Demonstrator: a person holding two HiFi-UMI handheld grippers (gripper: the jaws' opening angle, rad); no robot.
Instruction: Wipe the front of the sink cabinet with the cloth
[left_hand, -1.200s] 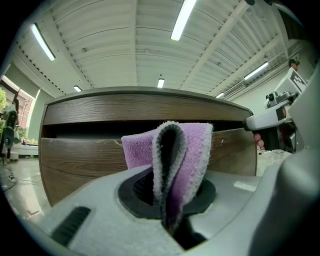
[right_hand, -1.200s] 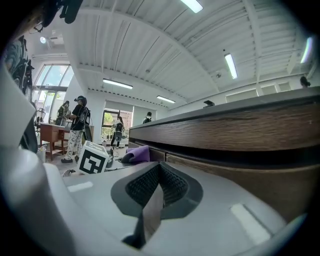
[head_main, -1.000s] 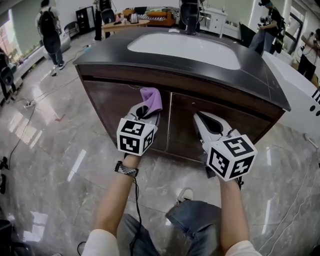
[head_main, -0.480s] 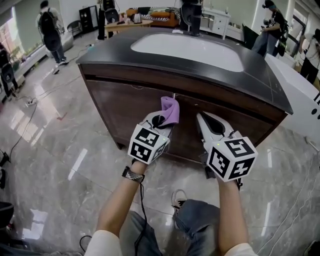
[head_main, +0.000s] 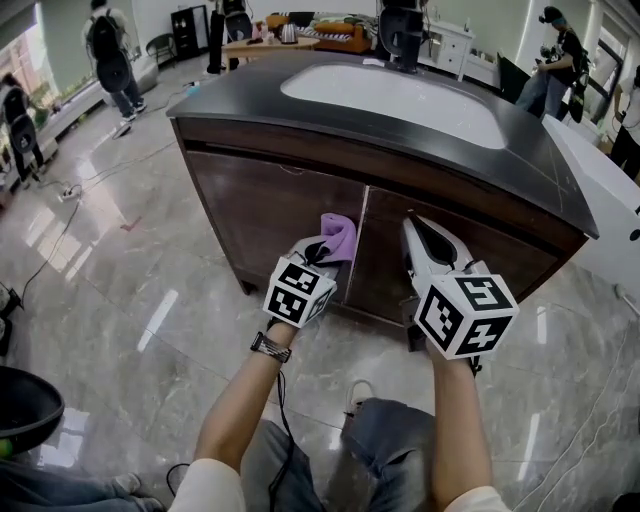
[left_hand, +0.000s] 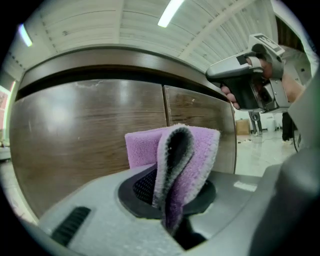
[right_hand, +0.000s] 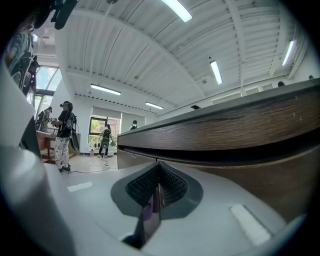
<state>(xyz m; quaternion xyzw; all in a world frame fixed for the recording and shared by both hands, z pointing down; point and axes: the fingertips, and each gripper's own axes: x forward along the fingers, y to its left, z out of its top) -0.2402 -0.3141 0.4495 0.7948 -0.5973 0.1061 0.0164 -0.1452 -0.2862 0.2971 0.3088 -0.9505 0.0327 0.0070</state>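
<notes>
- Holding the purple cloth (head_main: 340, 236) in our left hand-held gripper (head_main: 326, 250), we have its jaws closed down on a fold, so a looped flap stands up past the tips.
- In the left gripper view, that cloth (left_hand: 181, 150) rises directly ahead of the left hand-held gripper (left_hand: 170, 212), with the dark wood of the sink cabinet (left_hand: 85, 135) filling the background.
- The cloth sits at the inner edge of the left door (head_main: 270, 215), just beside the seam (head_main: 362, 240) where it meets the right door (head_main: 480, 265), and in the upper half of the front.
- We cannot tell whether the fabric is pressed on the wood or just short of it.
- Our right hand-held gripper (head_main: 418, 228) has its jaws brought together on nothing, and hovers near the right door's upper part, pointing at the cabinet.
- The right gripper view shows the same: pads meeting at the right hand-held gripper (right_hand: 157, 186), with the underside of the cabinet top's overhang (right_hand: 235, 135) above.
- We judge the wipe is in progress, with much of the front perhaps left.
- What the next stroke turns on: the cabinet front lies straight ahead of the cloth, with the flap pointing up. The left arm is the only one that holds the cloth, and the unwiped right door lies across the seam toward our right.
</notes>
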